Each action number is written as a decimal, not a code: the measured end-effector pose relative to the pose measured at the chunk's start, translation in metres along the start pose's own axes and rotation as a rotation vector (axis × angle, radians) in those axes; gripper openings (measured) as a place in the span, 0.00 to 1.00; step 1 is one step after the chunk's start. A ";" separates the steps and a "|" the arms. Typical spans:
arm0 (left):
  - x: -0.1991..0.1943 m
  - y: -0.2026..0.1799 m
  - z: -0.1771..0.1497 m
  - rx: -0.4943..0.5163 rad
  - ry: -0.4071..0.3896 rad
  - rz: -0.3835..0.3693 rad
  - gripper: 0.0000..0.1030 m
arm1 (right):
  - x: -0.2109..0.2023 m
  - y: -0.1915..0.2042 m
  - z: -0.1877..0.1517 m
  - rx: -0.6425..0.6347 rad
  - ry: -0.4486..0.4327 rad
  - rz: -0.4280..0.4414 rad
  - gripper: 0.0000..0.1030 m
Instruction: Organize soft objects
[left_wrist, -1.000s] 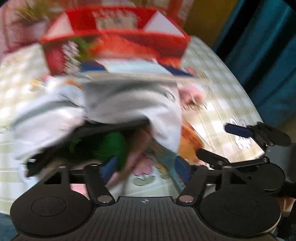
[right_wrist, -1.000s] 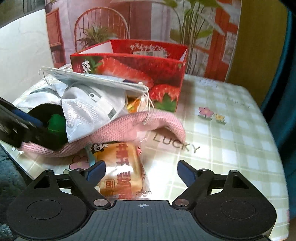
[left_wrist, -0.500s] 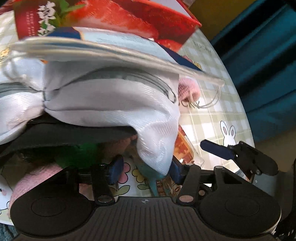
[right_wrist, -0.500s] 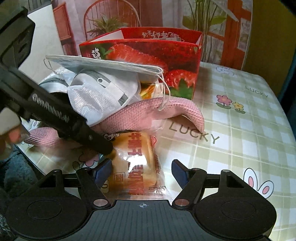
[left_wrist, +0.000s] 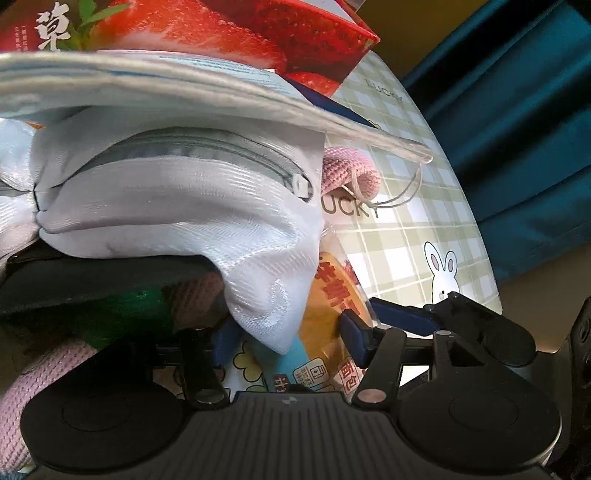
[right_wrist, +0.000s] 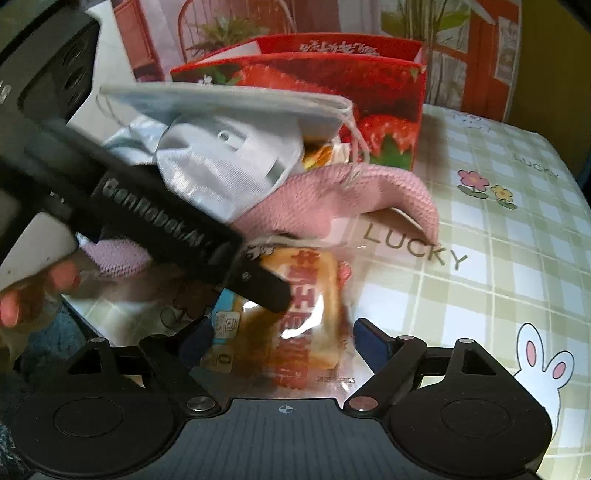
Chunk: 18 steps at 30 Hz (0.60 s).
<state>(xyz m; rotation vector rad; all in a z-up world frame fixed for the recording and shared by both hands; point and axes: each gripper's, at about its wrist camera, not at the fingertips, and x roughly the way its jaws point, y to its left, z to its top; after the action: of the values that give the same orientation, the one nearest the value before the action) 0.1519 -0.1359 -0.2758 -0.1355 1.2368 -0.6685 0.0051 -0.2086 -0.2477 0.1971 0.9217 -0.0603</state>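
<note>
A bread packet lies on the checked tablecloth, between the blue pads of my right gripper; its jaws are opening and do not press on it. My left gripper is opening too, with a corner of the white zip pouch and the bread packet between its pads, untouched. One of its black fingers reaches over the bread. The pouch rests on a pink knit cloth, with a flat mask packet on top.
A red strawberry box stands open behind the pile. Something green and a black item lie under the pouch. A person's hand holds the left gripper. The table's rounded edge meets a teal curtain on the right.
My left gripper has sunk toward the pile and come into the right wrist view, over the bread. The right gripper has tipped closer to the bread packet. Both jaws narrowed, then widened.
</note>
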 end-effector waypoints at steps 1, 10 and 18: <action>0.000 -0.001 -0.002 0.008 -0.002 0.005 0.63 | 0.001 0.001 0.000 -0.003 -0.002 -0.005 0.79; -0.006 -0.009 -0.007 0.023 -0.012 -0.006 0.66 | -0.002 0.002 -0.001 -0.003 -0.004 0.005 0.69; -0.029 -0.031 -0.005 0.125 -0.102 -0.078 0.66 | -0.036 0.009 0.007 -0.037 -0.087 -0.060 0.67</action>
<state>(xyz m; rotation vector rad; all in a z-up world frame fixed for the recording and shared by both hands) 0.1299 -0.1441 -0.2398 -0.1127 1.0934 -0.7954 -0.0100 -0.2018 -0.2141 0.1312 0.8415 -0.1062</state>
